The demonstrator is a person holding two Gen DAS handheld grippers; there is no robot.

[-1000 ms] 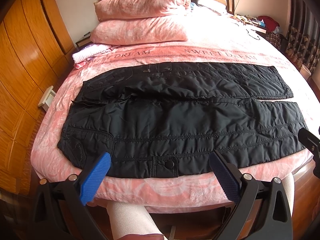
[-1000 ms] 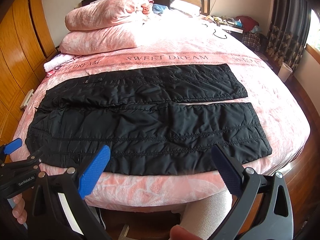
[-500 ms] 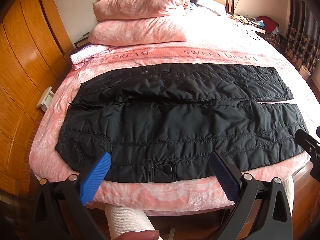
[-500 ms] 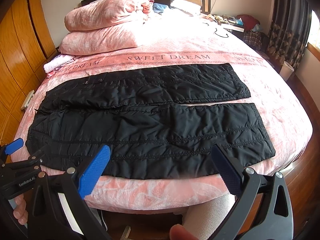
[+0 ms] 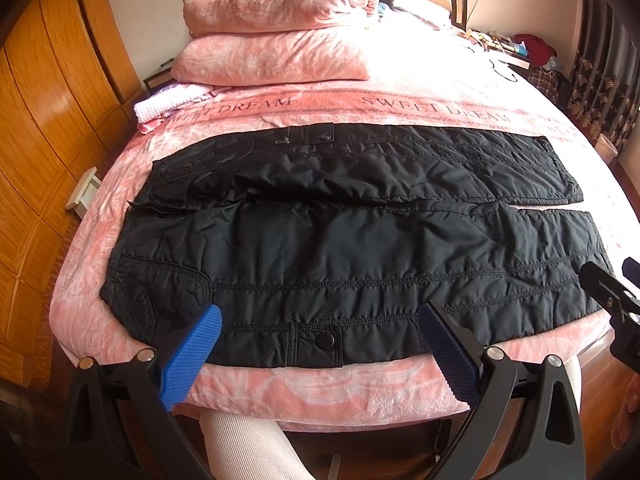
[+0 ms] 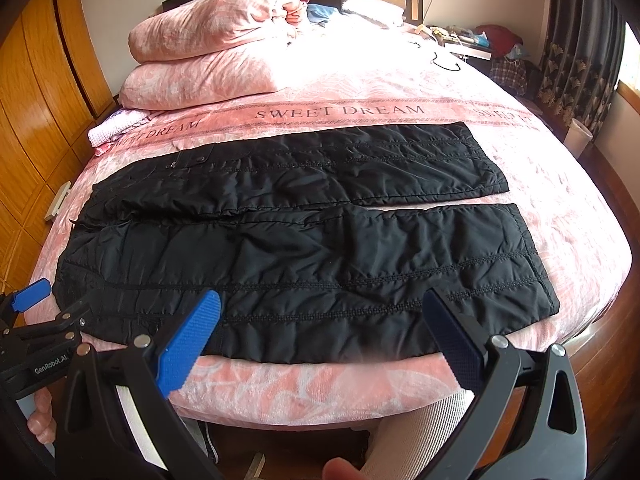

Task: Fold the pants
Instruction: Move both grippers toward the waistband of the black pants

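Black quilted pants point(image 5: 340, 240) point(image 6: 296, 248) lie flat across the pink bed, waist to the left, both legs stretched to the right side by side. My left gripper point(image 5: 320, 336) is open just above the near edge of the near leg, by a snap tab point(image 5: 320, 342). My right gripper point(image 6: 320, 332) is open over the near edge of the same leg, further toward the hem point(image 6: 536, 256). Neither holds anything. The left gripper point(image 6: 36, 320) also shows at the left edge of the right wrist view.
Two pink pillows point(image 5: 276, 36) are stacked at the headboard. A folded white cloth point(image 5: 168, 102) lies by them. A wooden wardrobe point(image 5: 44, 112) lines the left. Clutter sits on a side table point(image 6: 476, 44) and a curtain point(image 6: 580, 52) hangs at the right. A person's white-clad leg point(image 5: 244, 448) stands below the bed edge.
Both grippers have moved forward and down toward the near edge of the pants. The pants have not moved.
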